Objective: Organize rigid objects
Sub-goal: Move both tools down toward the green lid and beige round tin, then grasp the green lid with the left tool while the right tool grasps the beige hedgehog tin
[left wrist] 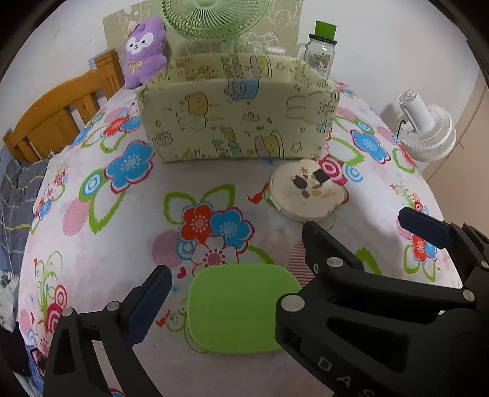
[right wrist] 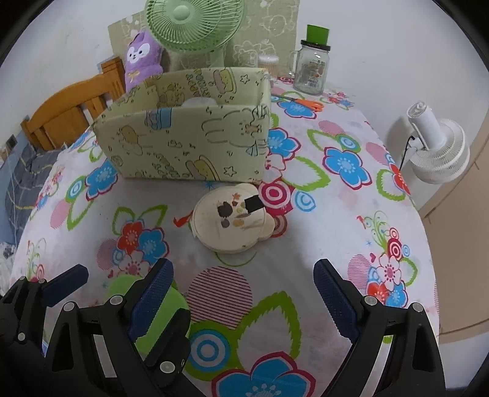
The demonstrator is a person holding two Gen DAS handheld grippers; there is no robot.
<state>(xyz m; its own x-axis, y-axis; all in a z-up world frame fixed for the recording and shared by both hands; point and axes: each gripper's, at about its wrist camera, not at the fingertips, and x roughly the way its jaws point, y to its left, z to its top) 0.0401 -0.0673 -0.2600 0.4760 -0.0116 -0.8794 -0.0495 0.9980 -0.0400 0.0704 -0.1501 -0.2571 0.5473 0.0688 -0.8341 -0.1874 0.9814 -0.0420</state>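
Flowered cloth covers the round desk (right wrist: pixel 351 213), printed with blue and red blossoms, green leaves and striped pink circles. Toward the back of it stands a pale green fabric box (right wrist: pixel 186 134) with cartoon animals on its walls, open at the top; something pale lies inside, too hidden to name. Behind the box are a green fan (right wrist: pixel 192 24), a purple plush toy (right wrist: pixel 142 56) and a glass jar (right wrist: pixel 311 70) with a green cup upside down on its lid. Orange-handled scissors (right wrist: pixel 305 103) lie near the jar. A wooden chair (left wrist: pixel 61 107) stands at the desk's left edge, and a white fan (right wrist: pixel 437 146) stands off to the right, beyond the desk.

Just in front of the box, near its right corner, rests a round cream case (right wrist: pixel 230 220) with worn stickers on its lid. Nearer to me, a flat green case (left wrist: pixel 241 308) with rounded corners lies on the cloth.

The left gripper (left wrist: pixel 232 305) points steeply down over the green case with its jaws spread wide, one blue-padded finger to the left of the case and the other finger's black frame overlapping its right edge; the pads do not press on it. The right gripper (right wrist: pixel 244 299) is just beside it, also spread wide, with only bare cloth between its fingers and the cream case ahead of it.
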